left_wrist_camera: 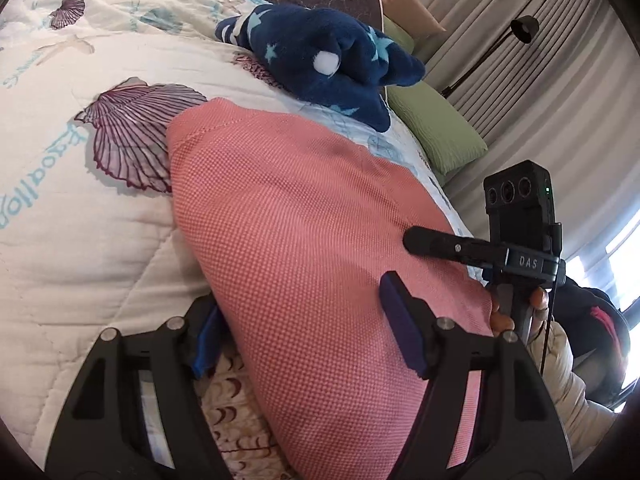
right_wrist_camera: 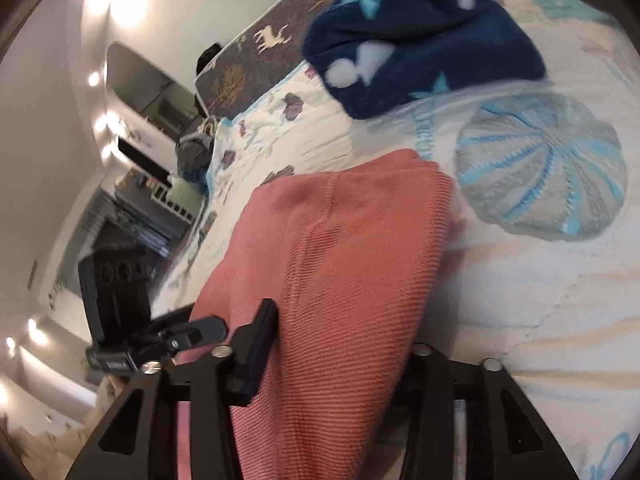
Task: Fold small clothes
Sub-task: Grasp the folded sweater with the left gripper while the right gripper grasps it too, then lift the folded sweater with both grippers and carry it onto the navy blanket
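A pink garment (left_wrist_camera: 304,248) is seen in the centre of both frames, spread over a white quilt (left_wrist_camera: 68,184) printed with shells. In the left wrist view the left gripper (left_wrist_camera: 298,330) is spread wide, with the pink cloth lying between its fingers; whether it grasps cannot be told. The right gripper (left_wrist_camera: 424,240) is seen at the right edge of this frame, its tip touching the cloth. In the right wrist view the right gripper (right_wrist_camera: 340,344) is also spread around the garment. A dark blue fleece garment (left_wrist_camera: 336,60) with stars lies just beyond, in the upper part. A green pillow (left_wrist_camera: 436,128) is seen at the upper right.
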A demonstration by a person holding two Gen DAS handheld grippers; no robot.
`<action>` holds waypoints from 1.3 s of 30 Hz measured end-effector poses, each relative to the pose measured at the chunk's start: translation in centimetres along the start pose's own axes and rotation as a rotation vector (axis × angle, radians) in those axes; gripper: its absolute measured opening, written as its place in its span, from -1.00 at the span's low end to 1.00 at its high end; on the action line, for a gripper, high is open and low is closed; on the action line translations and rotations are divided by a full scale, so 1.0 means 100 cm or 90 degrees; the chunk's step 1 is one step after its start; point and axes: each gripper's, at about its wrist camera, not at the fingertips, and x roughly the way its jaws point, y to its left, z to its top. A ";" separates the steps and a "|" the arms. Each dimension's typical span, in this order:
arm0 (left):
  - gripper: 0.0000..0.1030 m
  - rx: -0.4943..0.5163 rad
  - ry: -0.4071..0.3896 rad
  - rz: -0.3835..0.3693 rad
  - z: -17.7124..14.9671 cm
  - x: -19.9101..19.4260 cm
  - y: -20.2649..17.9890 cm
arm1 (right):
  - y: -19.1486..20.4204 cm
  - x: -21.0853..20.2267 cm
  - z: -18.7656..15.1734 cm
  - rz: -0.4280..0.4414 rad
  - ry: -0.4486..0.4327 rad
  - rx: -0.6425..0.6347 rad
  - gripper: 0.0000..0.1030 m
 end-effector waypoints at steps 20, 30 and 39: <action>-0.39 0.074 -0.039 0.042 0.017 -0.036 -0.037 | 0.037 -0.023 0.001 -0.059 -0.061 -0.006 -0.61; -0.39 0.223 -0.134 0.073 0.064 -0.131 -0.152 | 0.162 -0.139 0.019 -0.142 -0.199 -0.140 -0.61; -0.37 0.310 -0.229 0.155 0.166 -0.232 -0.267 | 0.289 -0.248 0.100 -0.191 -0.296 -0.219 -0.61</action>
